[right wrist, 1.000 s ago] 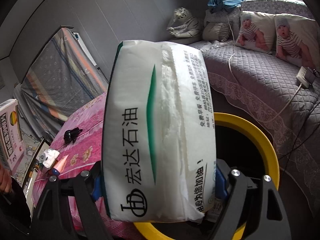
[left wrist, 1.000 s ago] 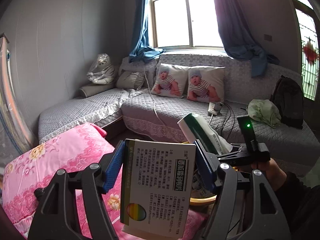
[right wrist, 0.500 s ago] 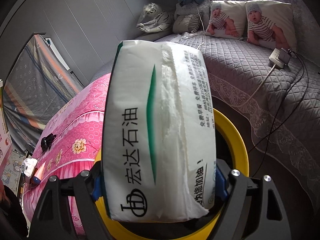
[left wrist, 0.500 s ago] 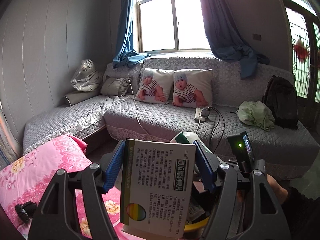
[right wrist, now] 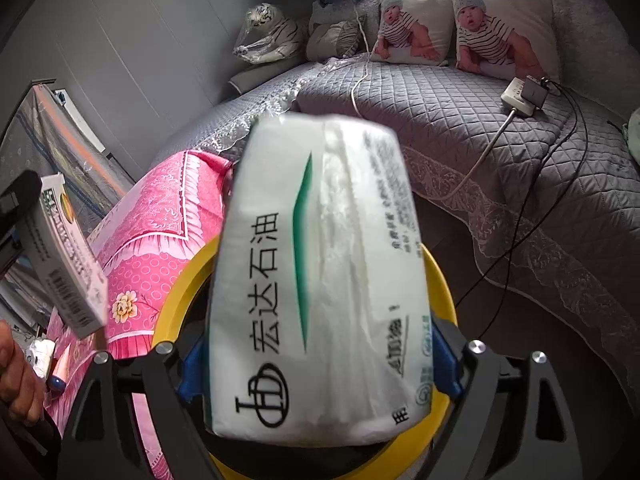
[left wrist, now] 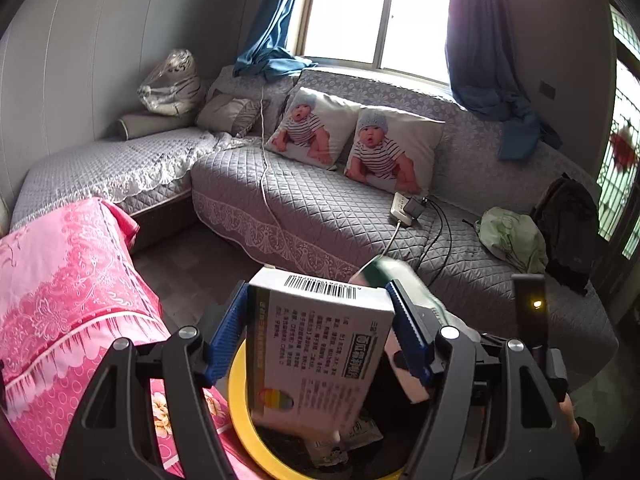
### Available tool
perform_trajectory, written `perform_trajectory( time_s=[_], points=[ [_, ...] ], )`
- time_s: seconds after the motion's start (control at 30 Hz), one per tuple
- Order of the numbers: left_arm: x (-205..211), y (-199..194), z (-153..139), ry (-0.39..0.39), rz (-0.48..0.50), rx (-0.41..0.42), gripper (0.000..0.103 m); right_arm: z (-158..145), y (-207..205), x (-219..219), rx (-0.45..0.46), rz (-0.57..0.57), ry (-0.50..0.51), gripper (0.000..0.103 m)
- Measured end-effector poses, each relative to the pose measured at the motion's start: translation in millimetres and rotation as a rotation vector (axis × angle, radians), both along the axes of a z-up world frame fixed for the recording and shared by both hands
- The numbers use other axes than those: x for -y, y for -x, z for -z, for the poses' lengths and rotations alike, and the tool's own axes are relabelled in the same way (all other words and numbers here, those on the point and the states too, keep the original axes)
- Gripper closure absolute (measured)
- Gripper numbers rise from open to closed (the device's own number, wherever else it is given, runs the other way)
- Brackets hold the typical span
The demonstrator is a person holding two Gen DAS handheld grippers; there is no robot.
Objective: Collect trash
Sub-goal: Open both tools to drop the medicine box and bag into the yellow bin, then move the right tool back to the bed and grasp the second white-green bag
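Tissue pack (right wrist: 316,280) is being let go between the just-widening right gripper (right wrist: 316,364) fingers (right wrist: 442,360), tilting above the yellow bin (right wrist: 178,292). Cardboard box (left wrist: 316,356) is being clamped between the left gripper (left wrist: 316,336) fingers (left wrist: 226,336).

yellow bin rim (right wrist: 444,280), pink floral cloth (right wrist: 160,220)

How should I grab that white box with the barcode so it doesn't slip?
Pinch the medicine box on its two thin long sides, coming from the end opposite the barcode, as the left gripper does. Those sides are flat and parallel, so the pads sit squarely. It tilts forward over the yellow bin, so a grip nearer its middle would probably hold it steadier.
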State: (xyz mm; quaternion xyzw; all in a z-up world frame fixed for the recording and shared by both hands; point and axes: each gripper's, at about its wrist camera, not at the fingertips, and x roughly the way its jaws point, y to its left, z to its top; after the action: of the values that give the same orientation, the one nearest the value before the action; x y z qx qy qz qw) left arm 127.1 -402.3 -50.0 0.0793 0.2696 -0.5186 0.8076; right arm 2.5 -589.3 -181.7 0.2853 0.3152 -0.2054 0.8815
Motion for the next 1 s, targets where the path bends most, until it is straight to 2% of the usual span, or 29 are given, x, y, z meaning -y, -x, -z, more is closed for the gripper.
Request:
perform_trajectory(
  time_s=[0.2,0.27,0.3,0.33,0.47,0.6,0.7,0.8,0.87,1.0],
  points=[
    [-2.7,-7.0,4.2,0.007,-0.016,-0.032,0.038,-29.3,31.4,5.1,0.101,0.105,0.048,0.017],
    [-2.9,-5.7,3.7,0.013,-0.018,-0.03,0.029,-38.7,44.9,7.1,0.132,0.151,0.067,0.014],
    [-3.8,-5.4,2.7,0.021,-0.026,-0.028,0.016,-42.5,49.5,10.5,0.14,0.168,0.074,0.014],
    [-5.6,-5.8,2.4,0.033,-0.036,-0.029,0.01,-45.9,54.2,11.4,0.145,0.183,0.086,0.014],
    [-16.5,-11.4,2.1,0.066,-0.058,-0.06,0.009,-54.8,69.0,14.7,0.171,0.233,0.116,0.011],
    [-51.6,-17.0,-7.4,0.127,-0.119,-0.067,0.008,-59.5,72.8,11.2,0.235,0.2,0.13,0.008],
    [-96.3,-19.7,-25.1,0.215,-0.152,-0.078,0.008,-66.4,62.2,-4.2,0.295,0.088,0.149,0.008],
    [-149.7,-17.7,-44.3,0.288,-0.189,-0.062,0.008,-75.5,36.1,-33.8,0.342,-0.094,0.179,0.008],
    [-192.6,-14.0,-55.2,0.32,-0.235,-0.01,0.008,-81.0,14.5,-57.4,0.379,-0.244,0.179,0.008],
    [-281.8,-4.9,-65.2,0.348,-0.387,0.102,0.008,-90.9,-37.9,-117.6,0.418,-0.567,0.173,0.008]
  ],
)
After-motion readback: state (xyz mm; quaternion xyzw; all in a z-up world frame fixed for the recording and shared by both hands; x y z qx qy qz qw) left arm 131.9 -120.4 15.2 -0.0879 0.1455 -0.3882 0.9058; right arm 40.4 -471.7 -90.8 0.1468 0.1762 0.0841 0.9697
